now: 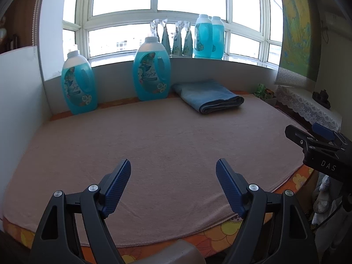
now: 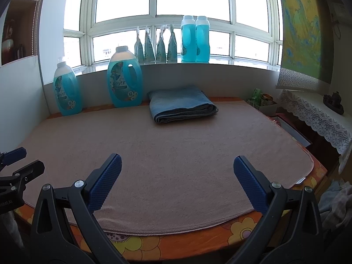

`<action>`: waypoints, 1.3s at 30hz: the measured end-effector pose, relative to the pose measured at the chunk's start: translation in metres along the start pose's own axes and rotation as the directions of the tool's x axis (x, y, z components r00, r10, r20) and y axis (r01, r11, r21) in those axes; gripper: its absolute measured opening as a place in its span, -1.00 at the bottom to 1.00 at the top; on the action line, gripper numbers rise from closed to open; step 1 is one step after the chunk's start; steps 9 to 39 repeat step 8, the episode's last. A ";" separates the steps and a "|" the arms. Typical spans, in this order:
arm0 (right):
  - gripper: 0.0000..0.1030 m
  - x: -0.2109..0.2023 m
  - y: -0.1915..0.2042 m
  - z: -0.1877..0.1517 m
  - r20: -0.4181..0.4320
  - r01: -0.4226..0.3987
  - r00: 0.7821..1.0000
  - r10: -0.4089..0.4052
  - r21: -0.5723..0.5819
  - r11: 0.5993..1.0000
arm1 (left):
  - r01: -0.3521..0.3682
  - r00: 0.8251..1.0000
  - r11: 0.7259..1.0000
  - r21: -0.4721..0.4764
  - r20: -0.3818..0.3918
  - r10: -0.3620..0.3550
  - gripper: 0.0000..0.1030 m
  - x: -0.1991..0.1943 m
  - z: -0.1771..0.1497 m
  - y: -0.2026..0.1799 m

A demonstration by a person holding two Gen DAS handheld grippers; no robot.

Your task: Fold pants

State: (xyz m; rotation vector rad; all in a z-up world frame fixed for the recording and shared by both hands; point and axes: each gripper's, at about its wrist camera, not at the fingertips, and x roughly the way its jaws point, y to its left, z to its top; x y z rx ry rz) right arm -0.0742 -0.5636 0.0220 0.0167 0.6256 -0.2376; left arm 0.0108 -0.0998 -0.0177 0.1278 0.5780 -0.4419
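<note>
The blue pants [image 1: 208, 96] lie folded in a neat stack at the far side of the pink towel-covered table [image 1: 154, 149], near the back wall; they also show in the right wrist view [image 2: 181, 106]. My left gripper [image 1: 173, 167] is open and empty, hovering over the near edge of the table. My right gripper [image 2: 177, 165] is open and empty, also over the near edge, well short of the pants. The right gripper shows at the right edge of the left wrist view [image 1: 316, 140], and the left gripper at the left edge of the right wrist view [image 2: 17, 167].
Two large blue detergent bottles [image 1: 79, 83] [image 1: 151, 70] stand at the back left of the table. More bottles and pouches [image 1: 189, 37] line the windowsill. A lace-covered shelf [image 2: 319, 114] and small jars [image 2: 261, 100] sit to the right. An orange flowered cloth [image 2: 198, 239] edges the table front.
</note>
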 end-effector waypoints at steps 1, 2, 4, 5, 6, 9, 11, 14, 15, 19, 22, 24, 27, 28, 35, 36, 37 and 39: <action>1.00 0.000 0.000 0.000 -0.001 -0.001 1.000 0.001 0.001 1.000 | -0.001 1.000 1.000 0.001 0.005 0.001 0.55 0.000 0.000 0.000; 1.00 0.001 -0.001 0.000 -0.001 -0.001 1.000 0.001 0.002 1.000 | 0.000 1.000 1.000 0.001 0.008 0.000 0.55 -0.001 0.000 0.000; 1.00 0.001 -0.002 0.000 -0.001 -0.002 1.000 0.002 0.000 1.000 | -0.001 1.000 1.000 0.003 0.009 0.001 0.55 0.000 0.000 0.000; 1.00 0.001 -0.002 0.000 -0.001 -0.002 1.000 0.002 -0.001 1.000 | -0.001 1.000 1.000 0.003 0.008 0.001 0.55 0.000 0.000 0.000; 1.00 0.001 -0.001 0.000 -0.003 -0.002 1.000 0.002 -0.001 1.000 | -0.001 1.000 1.000 0.003 0.005 0.001 0.55 0.001 0.000 0.000; 1.00 0.002 -0.001 -0.002 -0.006 -0.001 1.000 0.001 0.002 1.000 | -0.004 1.000 1.000 0.000 -0.004 0.004 0.55 0.002 0.000 0.000; 1.00 0.002 -0.001 -0.002 -0.006 -0.001 1.000 0.001 0.002 1.000 | -0.004 1.000 1.000 0.000 -0.004 0.004 0.55 0.002 0.000 0.000; 1.00 0.002 -0.001 -0.002 -0.006 -0.001 1.000 0.001 0.002 1.000 | -0.004 1.000 1.000 0.000 -0.004 0.004 0.55 0.002 0.000 0.000; 1.00 0.002 -0.001 -0.002 -0.006 -0.001 1.000 0.001 0.002 1.000 | -0.004 1.000 1.000 0.000 -0.004 0.004 0.55 0.002 0.000 0.000; 1.00 0.002 -0.001 -0.002 -0.006 -0.001 1.000 0.001 0.002 1.000 | -0.004 1.000 1.000 0.000 -0.004 0.004 0.55 0.002 0.000 0.000; 1.00 0.002 -0.001 -0.002 -0.006 -0.001 1.000 0.001 0.002 1.000 | -0.004 1.000 1.000 0.000 -0.004 0.004 0.55 0.002 0.000 0.000; 1.00 0.002 -0.001 -0.002 -0.006 -0.001 1.000 0.001 0.002 1.000 | -0.004 1.000 1.000 0.000 -0.004 0.004 0.55 0.002 0.000 0.000; 1.00 0.002 -0.001 -0.002 -0.006 -0.001 1.000 0.001 0.002 1.000 | -0.004 1.000 1.000 0.000 -0.004 0.004 0.55 0.002 0.000 0.000; 1.00 0.002 -0.001 -0.002 -0.006 -0.001 1.000 0.001 0.002 1.000 | -0.004 1.000 1.000 0.000 -0.004 0.004 0.55 0.002 0.000 0.000; 1.00 0.002 -0.001 -0.002 -0.006 -0.001 1.000 0.001 0.002 1.000 | -0.004 1.000 1.000 0.000 -0.004 0.004 0.55 0.002 0.000 0.000; 1.00 0.002 -0.001 -0.002 -0.006 -0.001 1.000 0.001 0.002 1.000 | -0.004 1.000 1.000 0.000 -0.004 0.004 0.55 0.002 0.000 0.000; 1.00 0.002 -0.001 -0.002 -0.006 -0.001 1.000 0.001 0.002 1.000 | -0.004 1.000 1.000 0.000 -0.004 0.004 0.55 0.002 0.000 0.000; 1.00 0.002 -0.001 -0.002 -0.006 -0.001 1.000 0.001 0.002 1.000 | -0.004 1.000 1.000 0.000 -0.004 0.004 0.55 0.002 0.000 0.000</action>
